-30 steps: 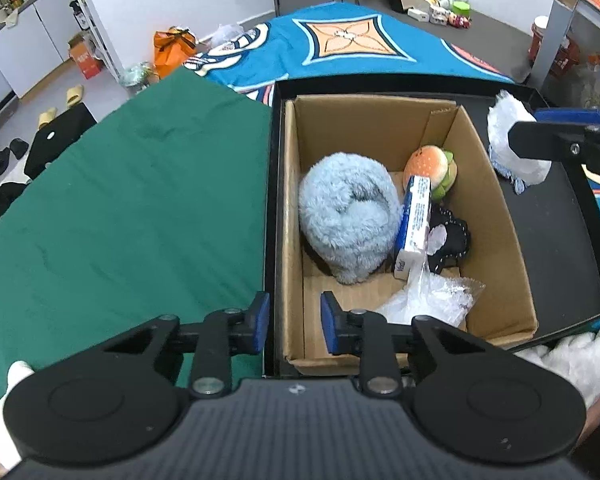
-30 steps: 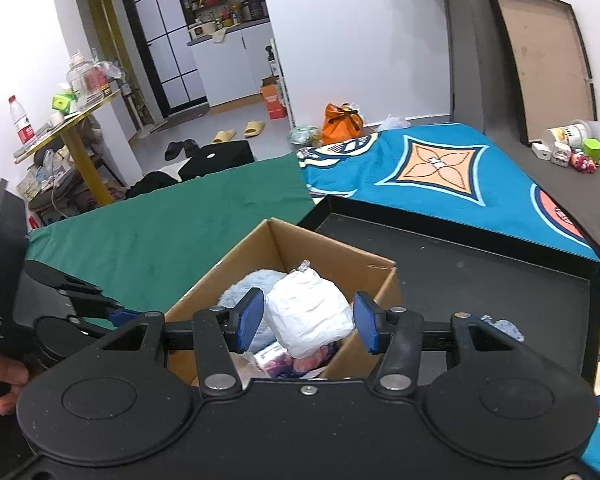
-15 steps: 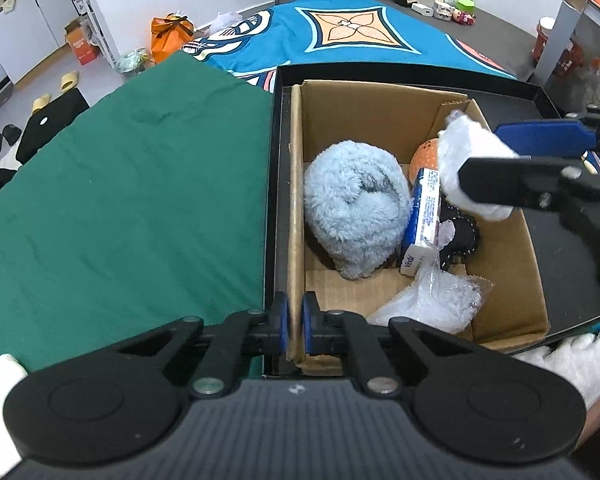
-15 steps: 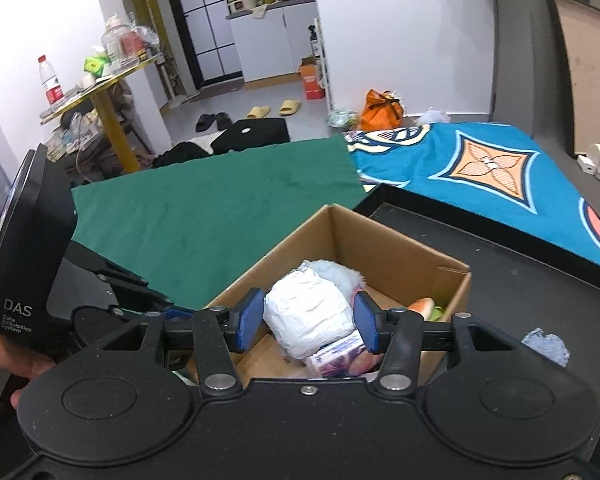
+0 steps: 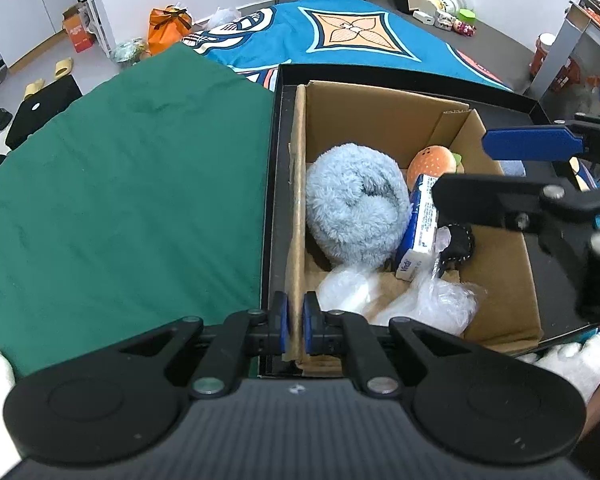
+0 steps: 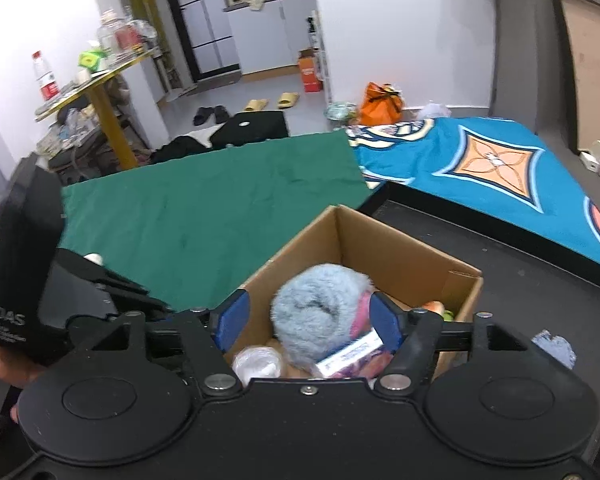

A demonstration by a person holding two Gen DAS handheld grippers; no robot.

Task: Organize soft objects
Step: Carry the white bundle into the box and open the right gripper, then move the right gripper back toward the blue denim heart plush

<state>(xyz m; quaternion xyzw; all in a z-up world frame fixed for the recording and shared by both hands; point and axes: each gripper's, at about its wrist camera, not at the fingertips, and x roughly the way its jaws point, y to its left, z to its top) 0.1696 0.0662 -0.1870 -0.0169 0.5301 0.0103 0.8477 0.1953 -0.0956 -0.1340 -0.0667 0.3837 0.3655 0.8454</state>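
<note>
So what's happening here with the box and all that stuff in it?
Someone is packing soft things into a cardboard box, using a hand-held gripper in each hand. The left hand-held gripper is clamped on the box's near wall, steadying it. The right hand-held gripper hangs open above the box, holding nothing. Inside lie a fluffy blue plush, a burger toy, a tissue pack and a white bundle.

A bed is being covered by a green blanket (image 5: 120,184) on one side and a blue patterned blanket (image 5: 352,36) on the other. A black tray (image 5: 269,184) is being carried on top where the two meet. A cardboard box (image 5: 384,120) and a small blue cloth (image 6: 554,347) are being held directly on the tray floor.
</note>
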